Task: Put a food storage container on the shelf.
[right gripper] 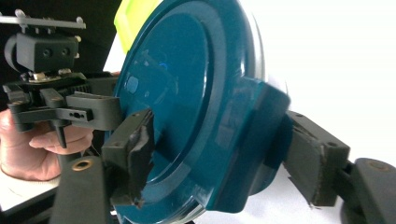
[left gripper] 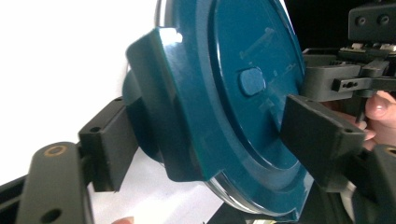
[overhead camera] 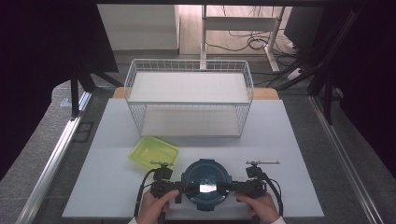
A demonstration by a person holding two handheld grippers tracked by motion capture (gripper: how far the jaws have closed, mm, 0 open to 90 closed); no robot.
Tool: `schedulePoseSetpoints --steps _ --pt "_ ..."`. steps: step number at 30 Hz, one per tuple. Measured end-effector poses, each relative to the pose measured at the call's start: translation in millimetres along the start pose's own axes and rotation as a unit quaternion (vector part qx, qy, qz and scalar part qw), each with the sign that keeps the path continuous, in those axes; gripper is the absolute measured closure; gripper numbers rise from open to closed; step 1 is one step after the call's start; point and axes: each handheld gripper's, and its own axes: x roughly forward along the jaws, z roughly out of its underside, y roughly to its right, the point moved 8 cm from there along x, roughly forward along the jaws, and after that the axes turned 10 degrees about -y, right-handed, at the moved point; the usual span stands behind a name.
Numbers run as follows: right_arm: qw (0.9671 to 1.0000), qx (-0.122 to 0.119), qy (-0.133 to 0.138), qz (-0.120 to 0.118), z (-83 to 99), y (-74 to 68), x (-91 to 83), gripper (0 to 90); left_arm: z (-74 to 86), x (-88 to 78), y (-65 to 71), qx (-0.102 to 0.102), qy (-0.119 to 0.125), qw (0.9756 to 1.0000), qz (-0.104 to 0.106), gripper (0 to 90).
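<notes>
A round teal container (overhead camera: 205,184) with a clip-on lid is sitting at the near edge of the table (overhead camera: 289,154), between the person's two hands. The left tool (overhead camera: 179,188) is straddling the latch flap on its left side, and the right tool (overhead camera: 232,187) is doing the same on the opposite flap. In the left gripper view one jaw is lying over the lid top and the other under the flap (left gripper: 163,107); the right gripper view shows the same arrangement on its flap (right gripper: 252,140). Both tools are standing partly closed around the flaps; I cannot tell whether the pads are pressing yet.

The container looks like rigid, glossy plastic, probably light and fairly slippery, so the smooth dome is a poor hold. The flaps are offering better purchase: they are hinged, so they will likely swing rather than lift the container.

A yellow-green tub (overhead camera: 154,152) is lying just beyond it, and a wire basket (overhead camera: 189,100) is standing farther back.
</notes>
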Motion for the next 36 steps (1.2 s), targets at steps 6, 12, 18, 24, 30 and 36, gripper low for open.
schedulePoseSetpoints --steps 6,12,18,24,30,36 --pt "1.0000 -0.001 0.007 0.001 0.6 -3.2 -3.9 34.8 2.9 -3.5 2.4 -0.005 0.008 0.9999 -0.003 25.8" --pt "0.9999 -0.008 0.013 0.002 2.0 -6.5 -8.0 37.7 5.5 -6.9 4.9 -0.007 0.019 0.9998 -0.004 29.1" --pt "0.9998 -0.016 0.014 0.006 2.3 -8.2 -10.3 38.8 5.5 -8.8 6.9 0.001 0.019 0.9998 -0.006 30.7" --pt "0.9995 -0.016 0.025 0.009 0.8 -10.0 -14.2 40.8 3.8 -11.0 9.5 0.004 0.025 0.9997 -0.009 33.1" --pt "0.9993 -0.019 0.031 0.010 -0.2 -12.2 -16.6 42.0 1.1 -13.0 10.8 0.014 0.028 0.9994 -0.013 34.3" --pt "0.9991 -0.023 0.033 0.011 -1.5 -12.2 -17.7 42.3 -2.2 -13.8 11.9 0.019 0.033 0.9991 -0.016 34.7"
